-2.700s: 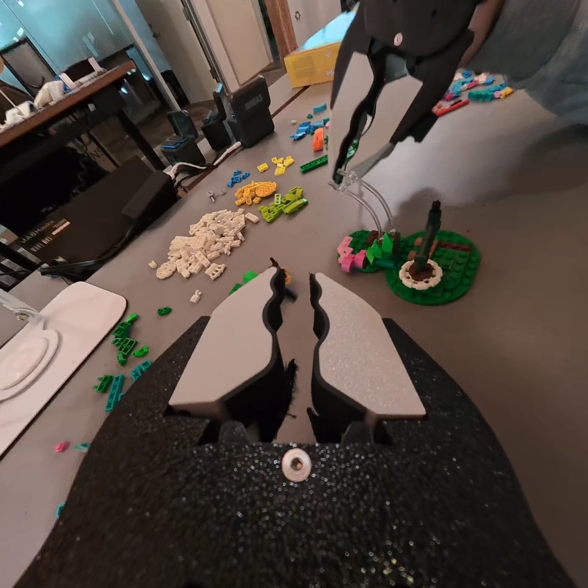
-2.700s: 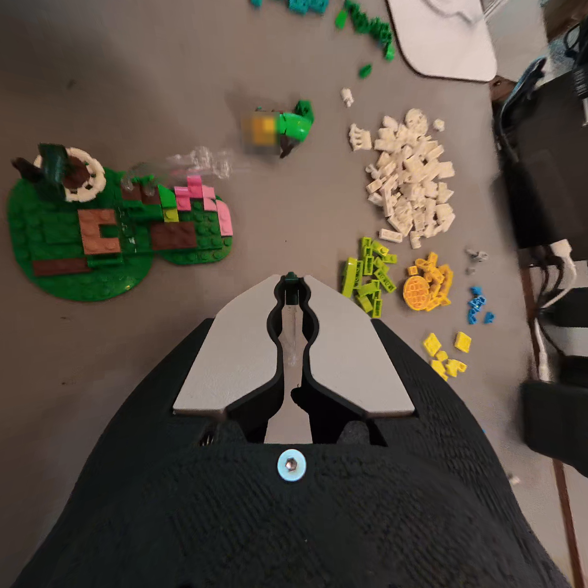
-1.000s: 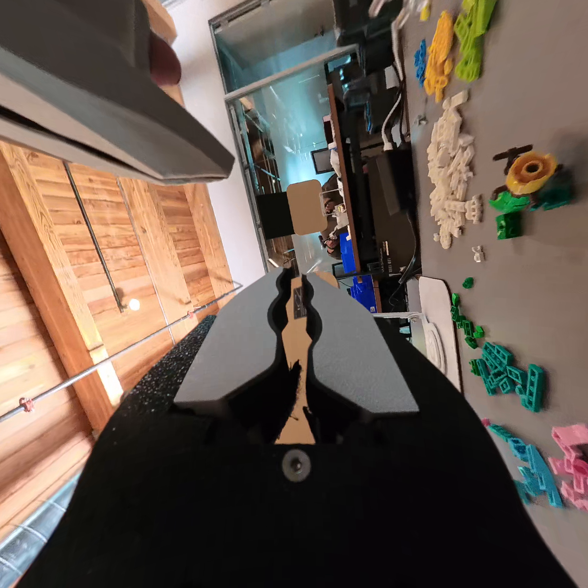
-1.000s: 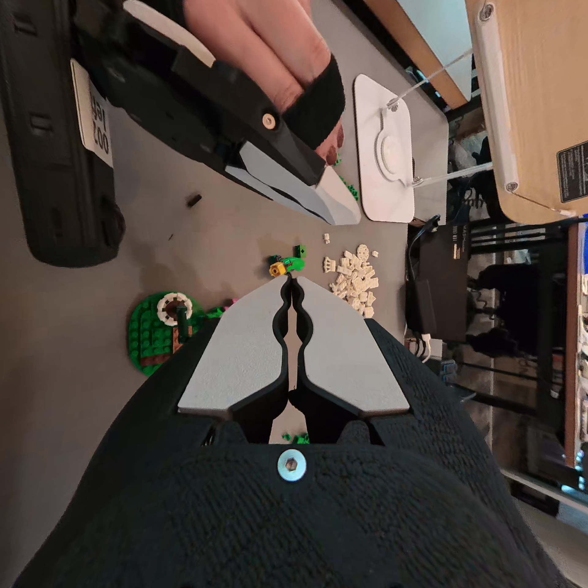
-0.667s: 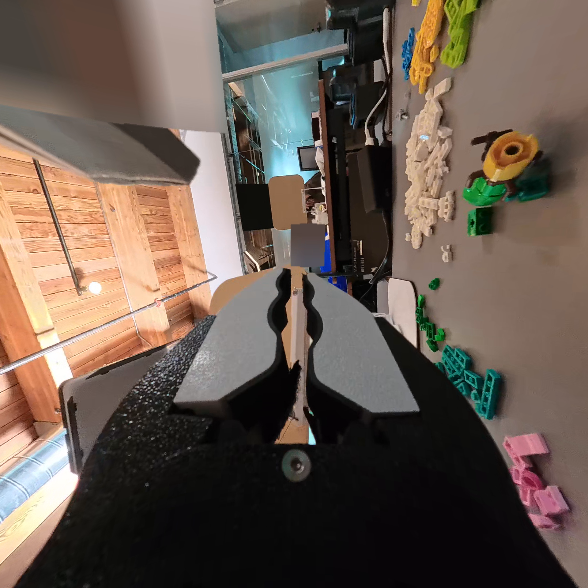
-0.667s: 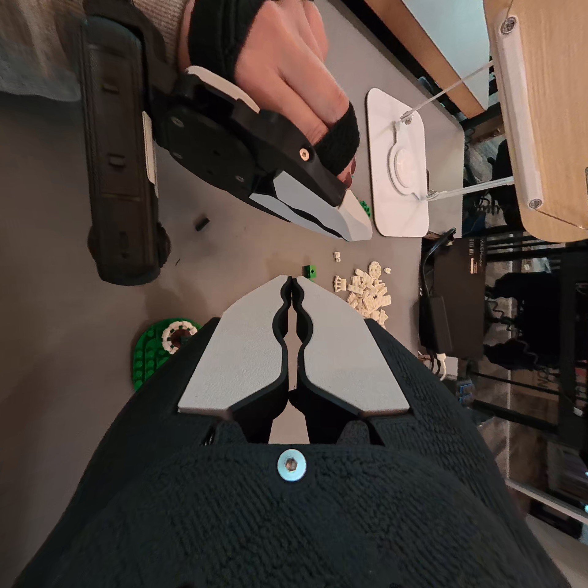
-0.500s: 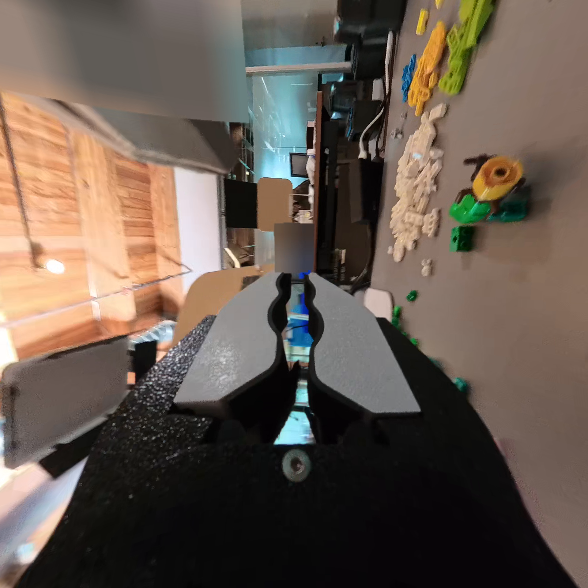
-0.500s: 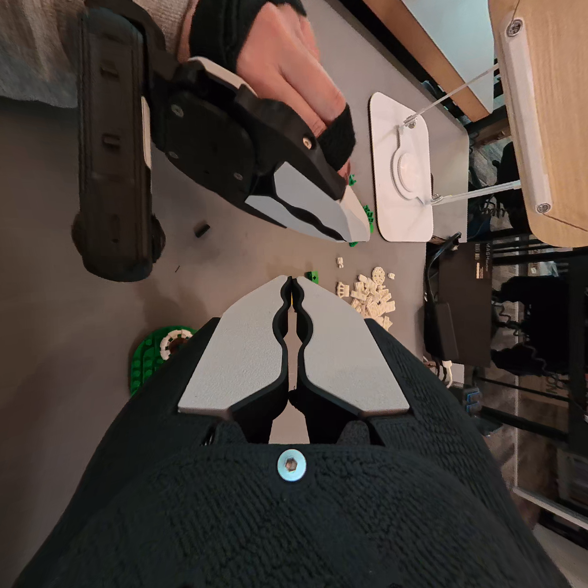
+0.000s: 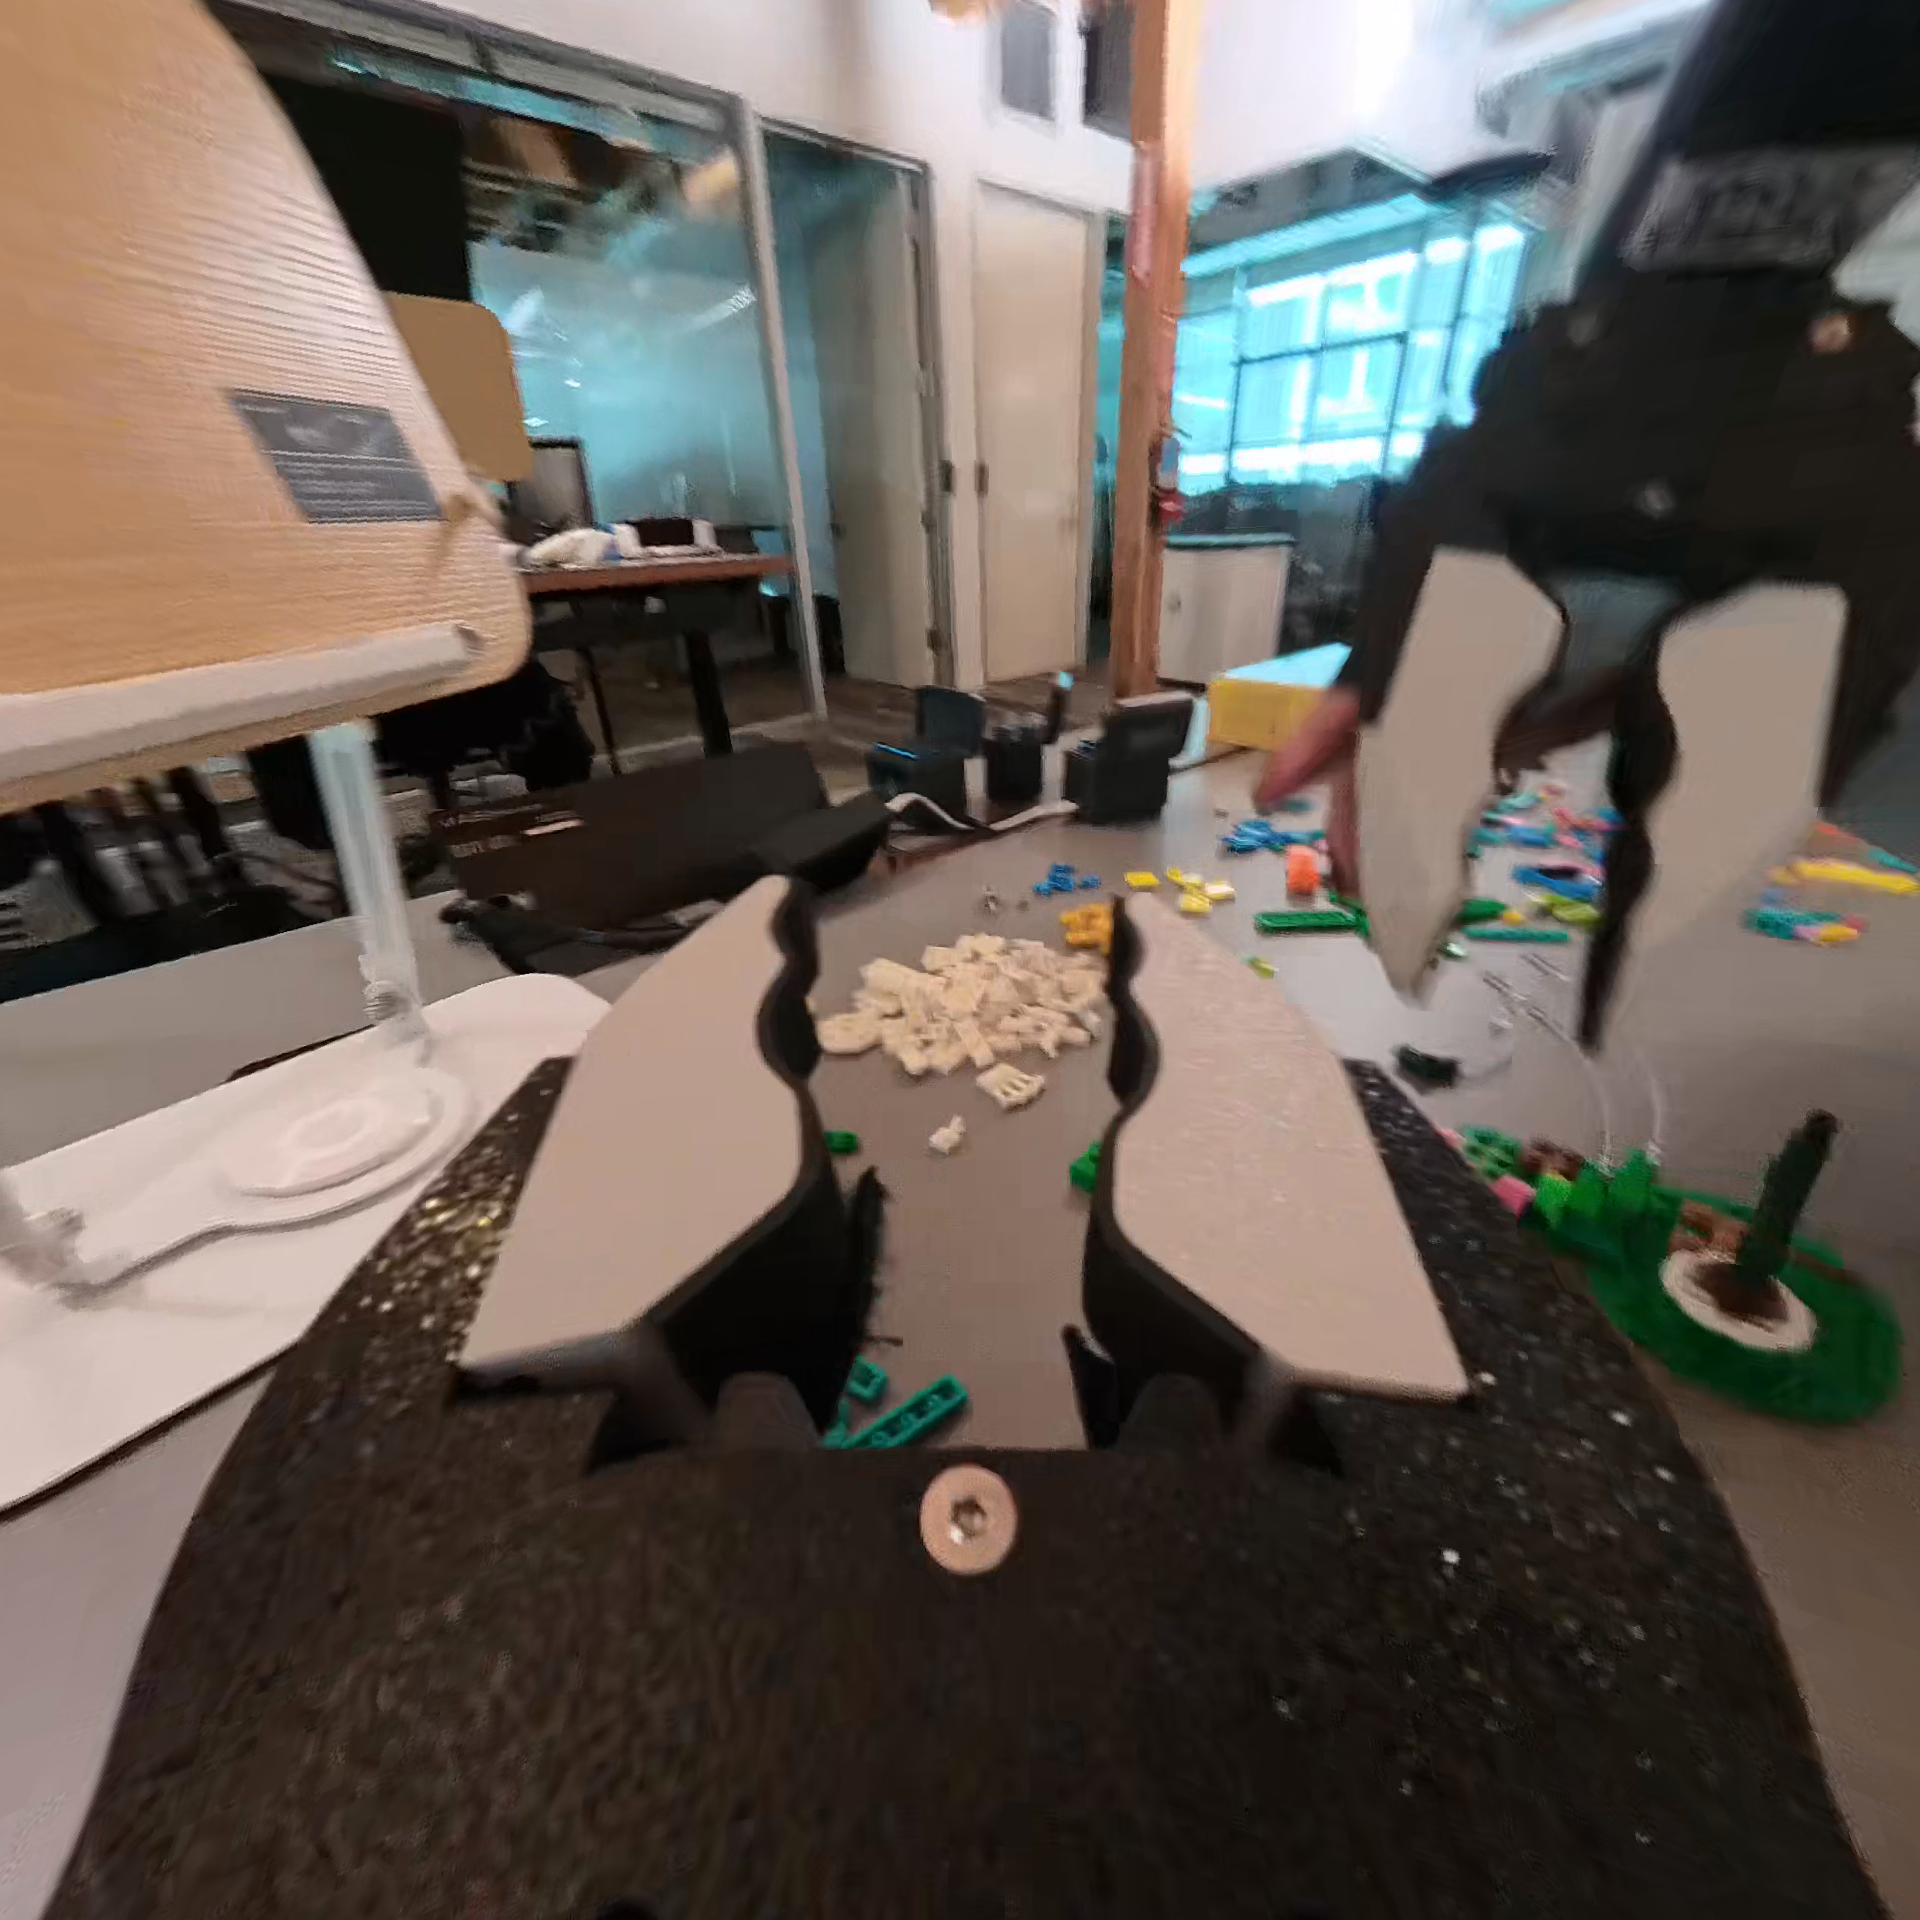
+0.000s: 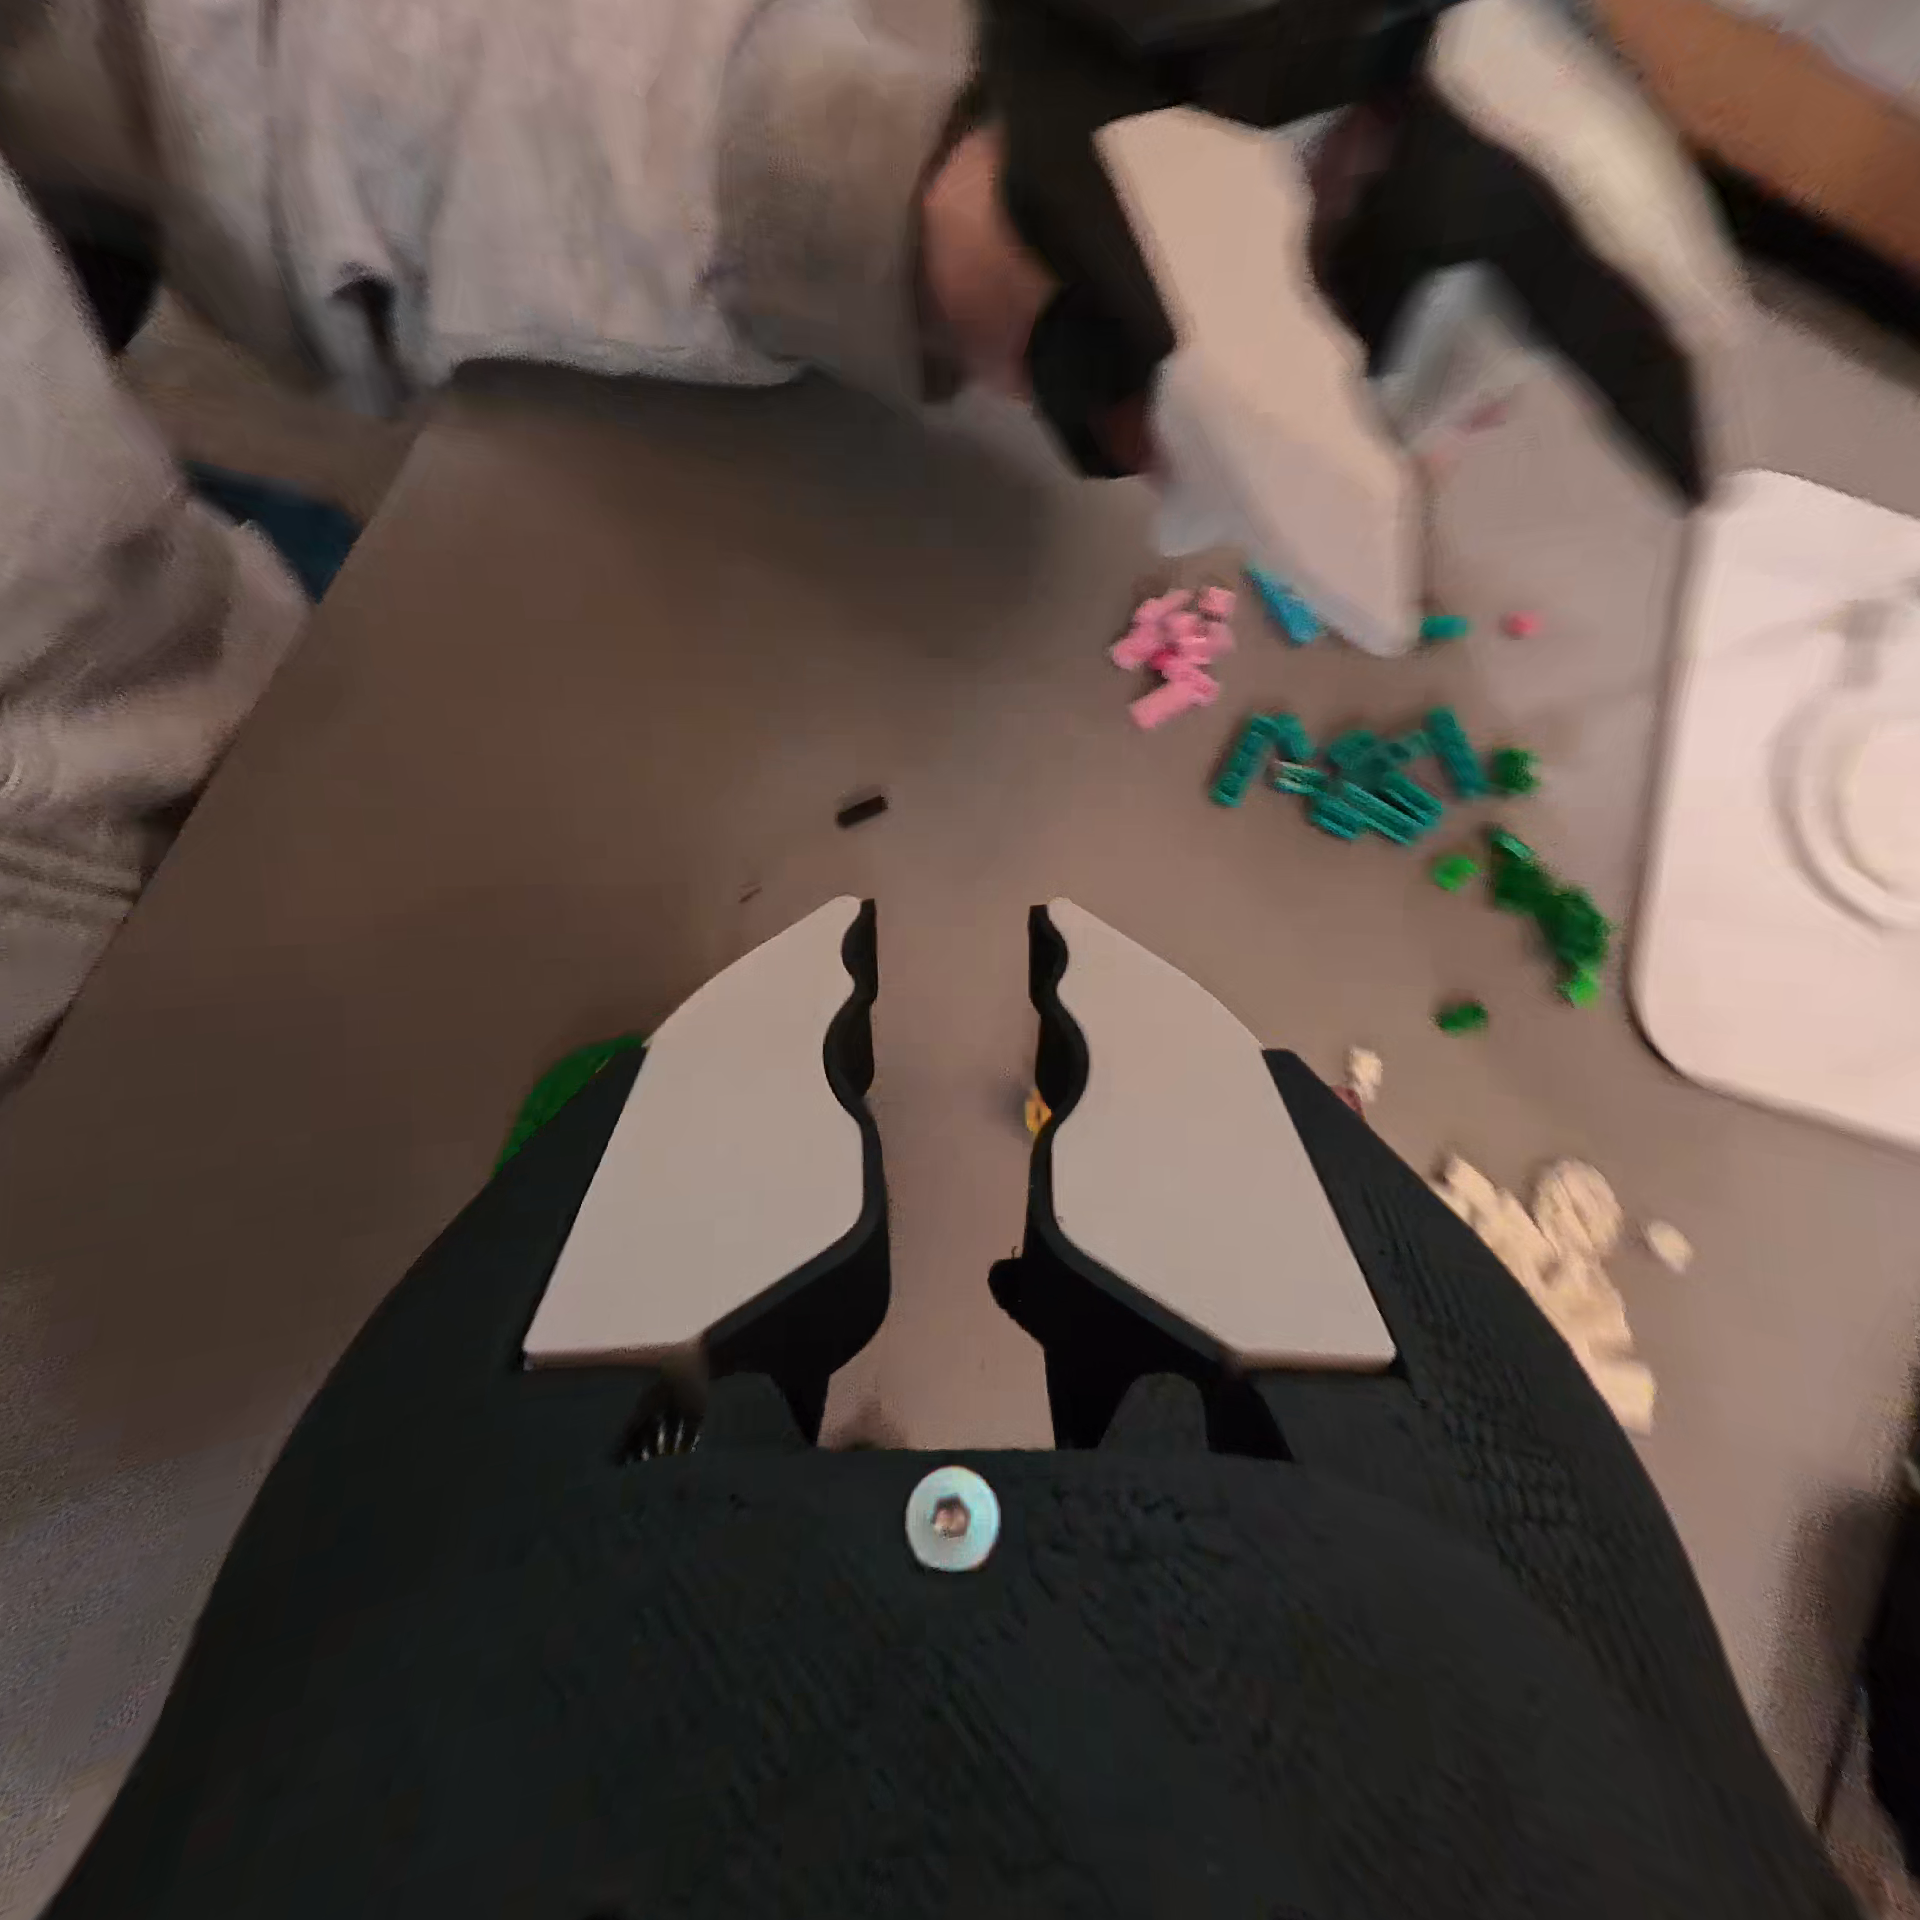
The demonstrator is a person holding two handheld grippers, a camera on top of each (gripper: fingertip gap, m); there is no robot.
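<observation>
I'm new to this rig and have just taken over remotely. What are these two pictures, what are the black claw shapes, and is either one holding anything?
Each picture comes from a camera on a hand-held gripper, looking along its jaws. The left gripper hangs open and empty above the grey table, facing a white brick pile. The right gripper is open and empty too, with teal bricks and pink bricks ahead. A green brick model stands at the right of the left view.

Open left gripper [image 9: 961, 914] above white bricks [image 9: 966, 1003]
</observation>
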